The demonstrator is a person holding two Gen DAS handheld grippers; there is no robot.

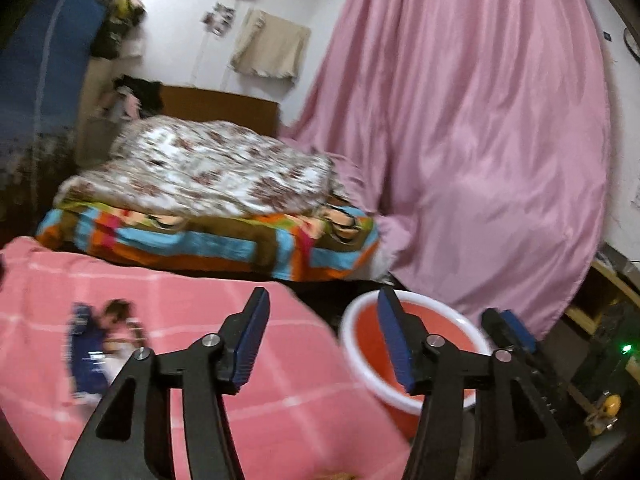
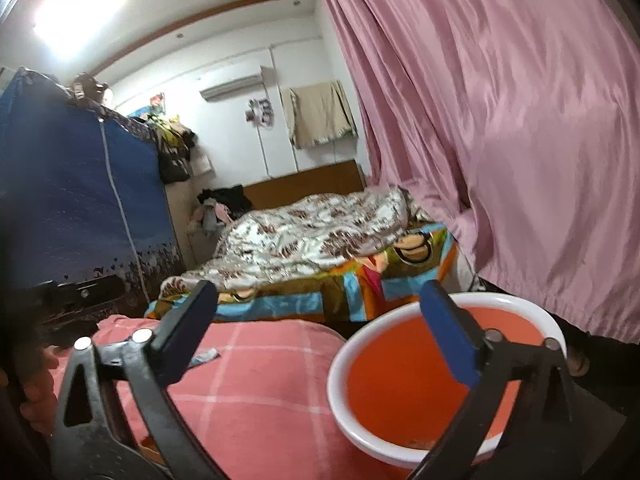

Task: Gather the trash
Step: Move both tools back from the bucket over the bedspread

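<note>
Left wrist view: my left gripper is spread wide with nothing between the blue pads, hanging over the edge of the pink checked blanket. A blue printed wrapper lies flat on that blanket, off to the left of the jaws and well apart from them. It is blurred, so I can't read the print. The red basin with the white rim sits just right of the blanket edge; it looks empty from here.

Right wrist view: the right gripper is also wide open and holds nothing, with one finger over the blanket and the other over the basin. A small pale wrapper lies on the blanket just past the left finger.

My guess on handling: both are thin film, very light, soft and crinkly, probably slippery, and hard to pinch flat. I'd take an edge or corner, pressing into the blanket.

The blue wrapper's long axis runs near-far in the left view, top end leaning left. The pale one runs roughly left-right, right end tipped up slightly.
</note>
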